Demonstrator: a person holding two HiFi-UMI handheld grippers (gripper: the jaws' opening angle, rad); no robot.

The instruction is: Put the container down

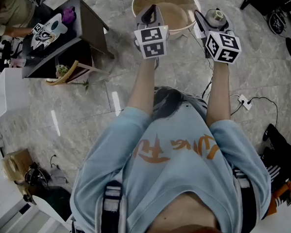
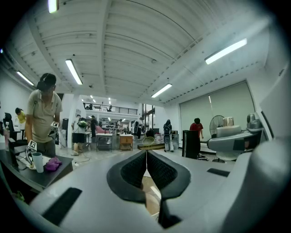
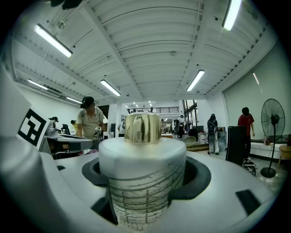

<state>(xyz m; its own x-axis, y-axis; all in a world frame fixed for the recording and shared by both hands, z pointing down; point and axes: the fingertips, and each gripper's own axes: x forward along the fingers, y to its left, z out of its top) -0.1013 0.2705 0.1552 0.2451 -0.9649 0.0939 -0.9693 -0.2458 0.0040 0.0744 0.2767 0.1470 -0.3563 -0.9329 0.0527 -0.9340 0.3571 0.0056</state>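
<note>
The round bench (image 1: 177, 16) sits ahead, beneath both grippers. The left gripper (image 2: 146, 169) has its jaws pressed together, empty. The right gripper (image 3: 146, 182) pinches the container (image 3: 142, 150) in mid-air. The carry looks unfinished: next it needs lowering onto the bench, then release.
</note>
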